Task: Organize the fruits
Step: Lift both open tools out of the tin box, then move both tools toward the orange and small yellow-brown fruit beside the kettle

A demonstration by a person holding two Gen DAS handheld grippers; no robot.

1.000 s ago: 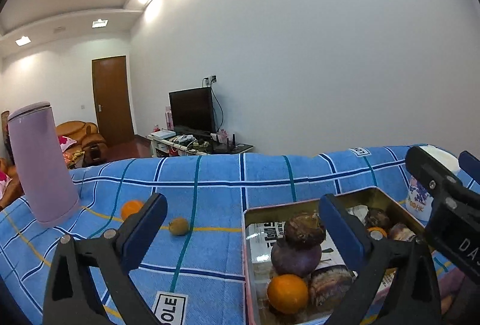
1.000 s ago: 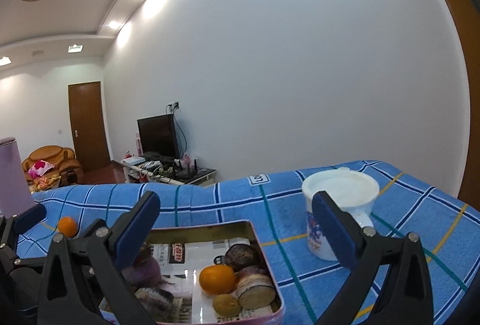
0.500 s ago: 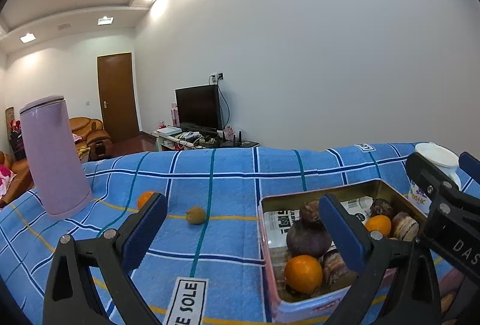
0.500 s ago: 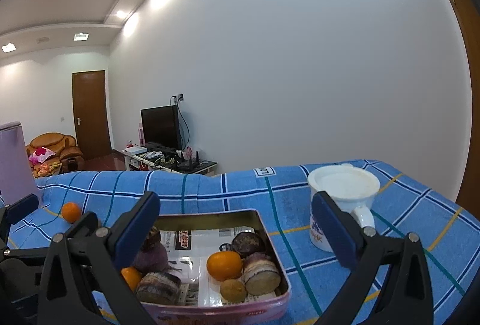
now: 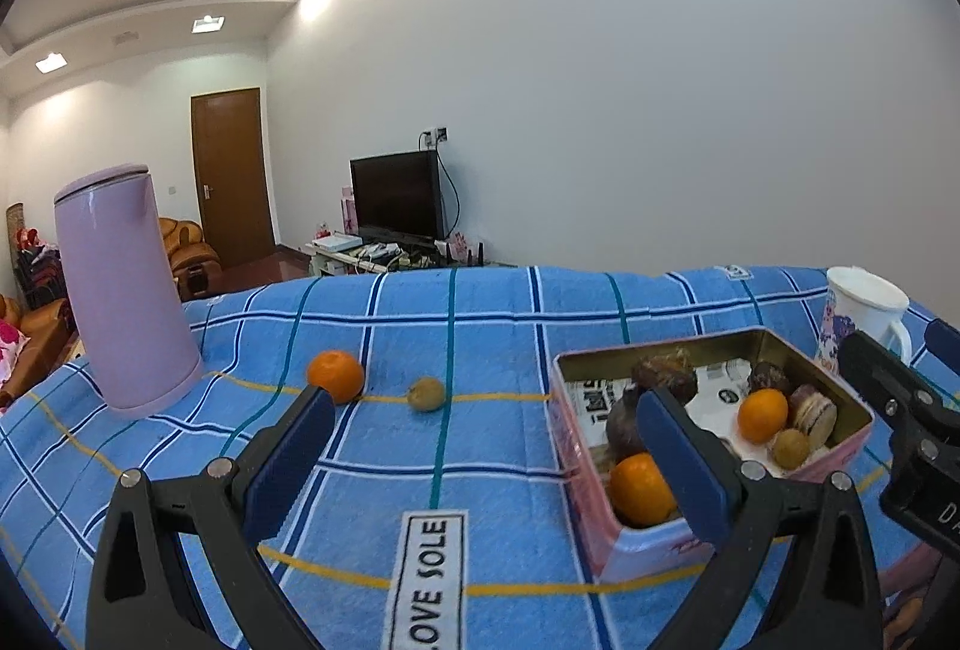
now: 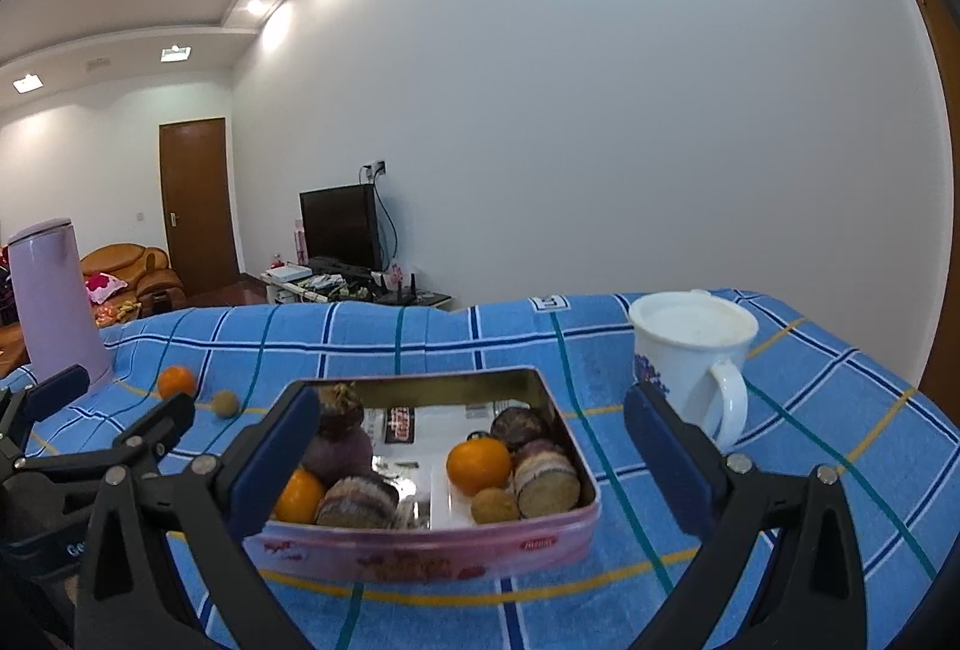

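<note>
Fruits: two loose on the blue checked cloth (image 5: 480, 326), the rest in the tin.
Cloth: covers the worktop, label reading "LOVE SOLE".
Kettle (image 5: 123, 290): lilac, upright, at 9 o'clock in the left view.
Tin (image 6: 432, 545): pink, open, holds oranges, dark purple fruits and small brown ones.
Mug (image 6: 690, 350): white, at 2 o'clock from the tin.
Left gripper (image 5: 480, 452): fingers wide, holding nothing, above the cloth.
Right gripper (image 6: 474, 461): fingers wide, holding nothing, framing the tin.
Orange (image 5: 336, 376): loose, just beside the kettle.
Brown fruit (image 5: 426, 393): loose, at 3 o'clock from the orange.
</note>
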